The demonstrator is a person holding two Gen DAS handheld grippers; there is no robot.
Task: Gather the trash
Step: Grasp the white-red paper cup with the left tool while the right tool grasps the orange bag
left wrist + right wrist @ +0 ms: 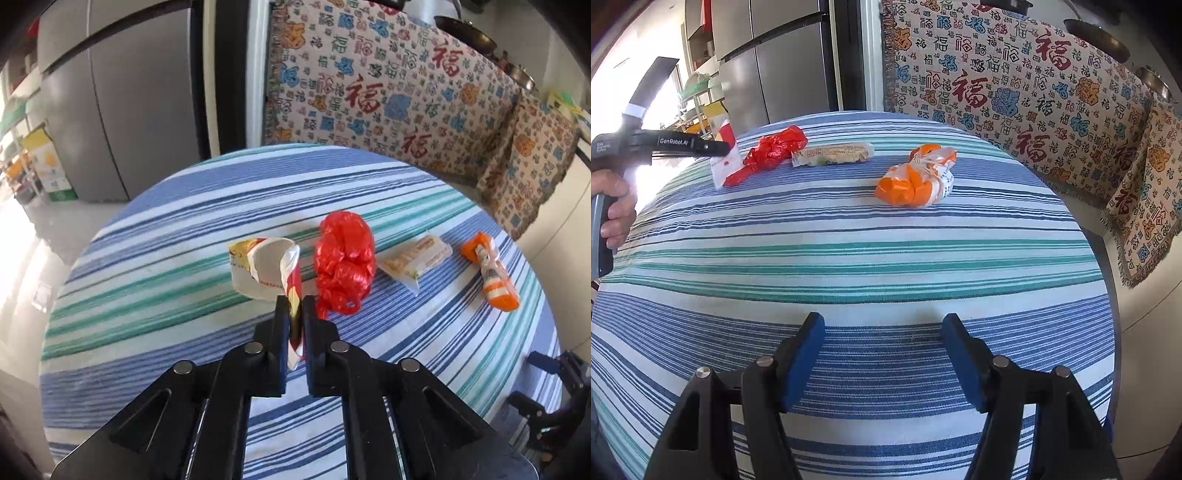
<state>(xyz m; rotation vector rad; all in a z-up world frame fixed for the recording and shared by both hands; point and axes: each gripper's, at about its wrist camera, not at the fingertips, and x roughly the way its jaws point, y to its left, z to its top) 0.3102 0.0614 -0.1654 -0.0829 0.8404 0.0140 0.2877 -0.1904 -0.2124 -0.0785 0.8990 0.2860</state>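
Two grippers are ours: the left gripper (294, 314) is closed tight on the torn rim of a crushed white, red and yellow paper cup (258, 269), while the right gripper (882, 343) hangs wide open and empty over the near edge of the table. The cup lies on its side, its mouth facing us and empty, its long axis running away toward the far edge. Just right of it we see a crumpled red plastic bag (345, 262), then a clear wrapper with a pale corn cob inside (417, 260) lying crosswise, and nearest the right edge an orange and white plastic packet (493, 275) pointing near to far. All rest on a round table under a blue, white and green striped cloth (849, 258). Beyond stand a grey steel refrigerator (129, 110) and a patterned woven throw (388, 85).
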